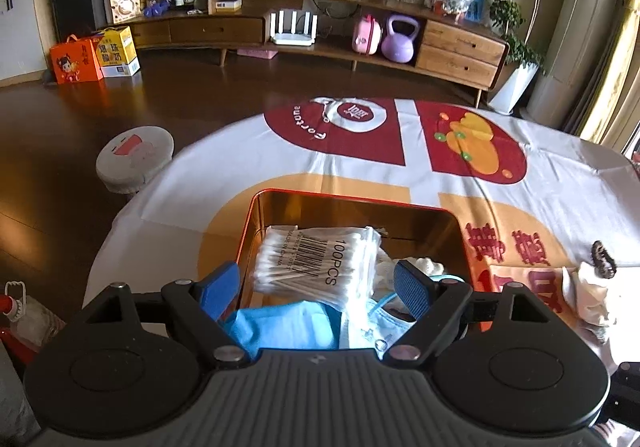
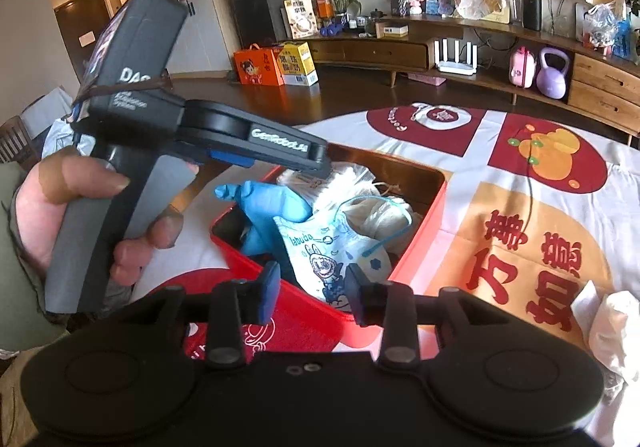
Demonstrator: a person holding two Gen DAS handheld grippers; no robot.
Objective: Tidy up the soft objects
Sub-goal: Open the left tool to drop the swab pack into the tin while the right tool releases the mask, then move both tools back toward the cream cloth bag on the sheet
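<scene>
A red tin box point(image 1: 356, 199) point(image 2: 434, 215) sits on the table. Inside lie a pack of cotton swabs point(image 1: 316, 261), a blue glove point(image 1: 288, 327) point(image 2: 272, 207), a printed child's face mask point(image 2: 332, 263) point(image 1: 376, 331) and white gauze point(image 2: 380, 215). My left gripper point(image 1: 320, 287) is open, hovering over the box's near end above the glove and swabs. My right gripper point(image 2: 314, 287) is open over the box's near edge, its jaws on either side of the mask without clearly pressing it. The left gripper also shows in the right wrist view point(image 2: 280, 153).
A crumpled white cloth point(image 1: 588, 299) point(image 2: 612, 327) with a dark hair tie point(image 1: 604, 253) lies on the printed tablecloth point(image 1: 360, 151) right of the box. A round white stool point(image 1: 134, 157) stands left of the table. A wooden TV cabinet point(image 1: 320, 35) is beyond.
</scene>
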